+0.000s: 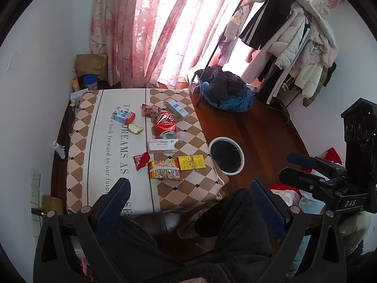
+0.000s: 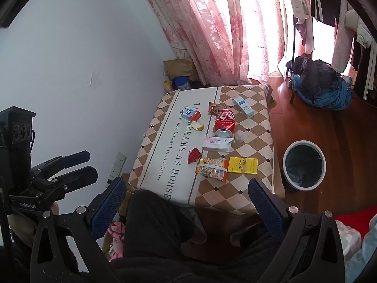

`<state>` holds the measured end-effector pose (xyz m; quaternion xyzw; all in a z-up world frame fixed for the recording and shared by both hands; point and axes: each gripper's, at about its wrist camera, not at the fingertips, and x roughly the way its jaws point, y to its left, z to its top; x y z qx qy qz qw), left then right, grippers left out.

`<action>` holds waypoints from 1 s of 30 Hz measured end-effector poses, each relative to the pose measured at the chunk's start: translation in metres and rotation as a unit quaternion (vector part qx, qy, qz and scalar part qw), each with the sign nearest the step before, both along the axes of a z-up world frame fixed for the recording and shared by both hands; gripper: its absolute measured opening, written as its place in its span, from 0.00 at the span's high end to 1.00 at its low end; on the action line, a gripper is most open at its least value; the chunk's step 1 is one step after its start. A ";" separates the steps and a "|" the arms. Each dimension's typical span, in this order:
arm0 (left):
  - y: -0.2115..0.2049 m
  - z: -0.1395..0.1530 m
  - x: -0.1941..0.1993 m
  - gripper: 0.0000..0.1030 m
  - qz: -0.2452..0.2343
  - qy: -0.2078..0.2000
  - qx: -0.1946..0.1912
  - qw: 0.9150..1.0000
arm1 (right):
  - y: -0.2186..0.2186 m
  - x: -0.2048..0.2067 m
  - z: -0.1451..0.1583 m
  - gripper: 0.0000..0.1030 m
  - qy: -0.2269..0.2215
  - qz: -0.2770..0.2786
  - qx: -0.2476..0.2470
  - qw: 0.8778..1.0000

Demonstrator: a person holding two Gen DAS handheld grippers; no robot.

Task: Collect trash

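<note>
Two grippers hang above the person's dark-trousered knees, both with their blue-padded fingers spread wide and nothing between them: the left gripper (image 1: 189,189) and the right gripper (image 2: 187,188). Each also shows in the other's view, the right one at the right edge of the left wrist view, the left one at the left edge of the right wrist view.

Ahead stands a low table (image 2: 162,165) under a cloth of brown and cream diamonds with printed lettering. Trash lies scattered on it. Nearest the grippers are a yellow cigarette pack (image 2: 243,165) and, just beside it on the left, an orange snack packet (image 2: 212,169). A small red wrapper (image 2: 193,155) lies a little farther left. Beyond these sits a pink-and-white carton (image 2: 217,143), touching the mouth end of a dented red cola can (image 2: 225,120) that lies on its side. A clear plastic cup lid or similar (image 2: 239,135) rests just right of the can. Farther back are a brown snack wrapper (image 2: 216,107), a blue-and-white box (image 2: 243,106), a small milk carton (image 2: 190,113) and a piece of apple (image 2: 197,125).

On the wooden floor (image 2: 341,129) to the table's right stands a round white bin (image 2: 304,165) with a dark liner, near the table's corner. Pink floral curtains (image 2: 212,28) hang behind.
</note>
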<state>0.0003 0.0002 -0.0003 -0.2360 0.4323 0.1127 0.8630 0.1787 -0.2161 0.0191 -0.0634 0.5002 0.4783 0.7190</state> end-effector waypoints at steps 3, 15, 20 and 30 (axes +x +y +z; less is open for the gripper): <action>0.000 0.000 0.000 0.00 -0.001 -0.002 0.002 1.000 | -0.002 0.001 0.001 0.00 0.000 0.001 0.000 1.000; -0.007 -0.007 -0.003 0.00 -0.005 -0.004 0.001 1.000 | 0.000 -0.001 0.006 0.00 -0.010 -0.001 -0.006 1.000; -0.007 -0.004 -0.003 0.00 -0.004 -0.005 0.001 1.000 | 0.002 0.000 0.006 0.00 -0.010 0.000 -0.006 1.000; -0.002 -0.005 -0.006 0.00 0.000 -0.009 -0.004 1.000 | 0.001 -0.001 0.009 0.00 -0.015 0.008 -0.011 1.000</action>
